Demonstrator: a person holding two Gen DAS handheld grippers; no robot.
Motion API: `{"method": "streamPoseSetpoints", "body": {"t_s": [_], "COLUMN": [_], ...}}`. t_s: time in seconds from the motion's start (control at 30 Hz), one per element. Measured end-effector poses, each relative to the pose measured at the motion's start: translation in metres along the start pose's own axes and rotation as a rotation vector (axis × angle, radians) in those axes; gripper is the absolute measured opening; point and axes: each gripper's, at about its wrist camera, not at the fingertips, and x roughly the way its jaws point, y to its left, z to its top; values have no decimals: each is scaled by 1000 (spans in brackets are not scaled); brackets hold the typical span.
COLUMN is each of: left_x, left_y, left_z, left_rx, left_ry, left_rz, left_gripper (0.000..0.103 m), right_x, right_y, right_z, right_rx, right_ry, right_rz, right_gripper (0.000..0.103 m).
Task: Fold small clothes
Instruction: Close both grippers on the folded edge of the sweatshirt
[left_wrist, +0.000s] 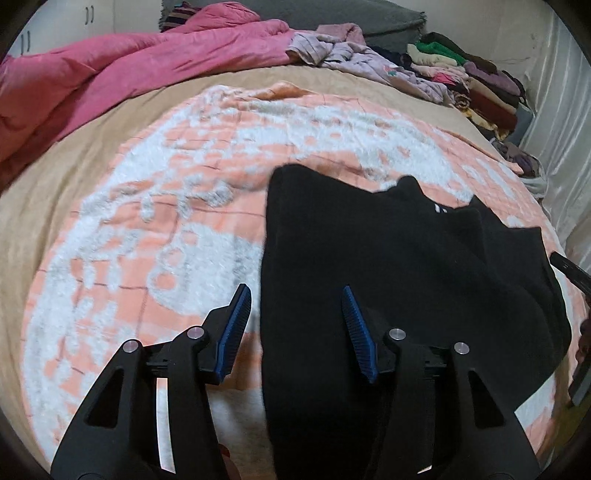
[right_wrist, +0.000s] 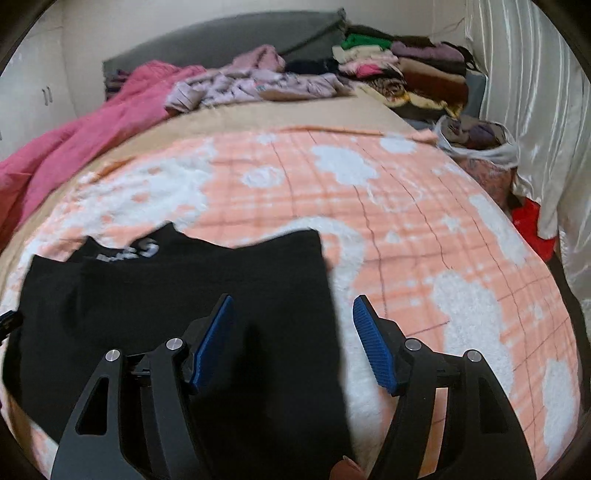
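Left tongs, right tongs gaping over black garment on blanket; clothes pile beyond.

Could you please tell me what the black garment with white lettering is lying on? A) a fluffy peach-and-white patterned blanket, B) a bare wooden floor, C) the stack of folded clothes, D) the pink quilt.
A: the black garment with white lettering lies flat on the fluffy peach-and-white patterned blanket, well apart from the pink quilt and the stack of folded clothes.
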Motion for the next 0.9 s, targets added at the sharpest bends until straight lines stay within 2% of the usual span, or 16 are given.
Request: {"method": "streamPoseSetpoints", "body": {"t_s": [0.13,0.2,0.23,0.27,0.33,0.37,0.4,0.43,0.6,0.7,0.77,0.9], "left_x": [1,0,0,-1,-3,-4,-5,-6,-23,-27,-22,-9], "left_y": [-7,-9,-11,-13,-17,-17,-16,-13,-10,-13,-12,-8], "left_z": [-5,-6,-5,-5,-6,-6,-5,-4,-1,0,-1,-6], "left_rx": [16,23,33,50,85,92,91,83,77,86,85,71], "left_ry": [-7,-12,-16,-22,-33,-35,-36,-40,-103,-122,-112,-80], "left_rz": [7,8,15,26,39,38,36,30,25,37,53,64], "left_gripper": [41,32,23,17,12,10,8,6,5,5,5,5], "right_x": [17,22,23,23,24,24,23,21,1,-11,-6,22], "right_y": [-1,-2,-2,-2,-1,0,2,4,5,-5,-12,-12], "right_z": [-2,-2,-1,-1,0,1,2,3,14,25,29,18], "right_rx": [-9,-5,-4,-4,-6,-13,-26,-38,-58,-18,15,11], "right_ry": [39,43,41,38,36,35,30,24,-51,-105,-96,-17], "right_rz": [-14,-7,-2,5,21,24,28,30,25,40,35,6], "right_gripper": [66,64,63,56,44,32,14,8,8,8,8,8]}}
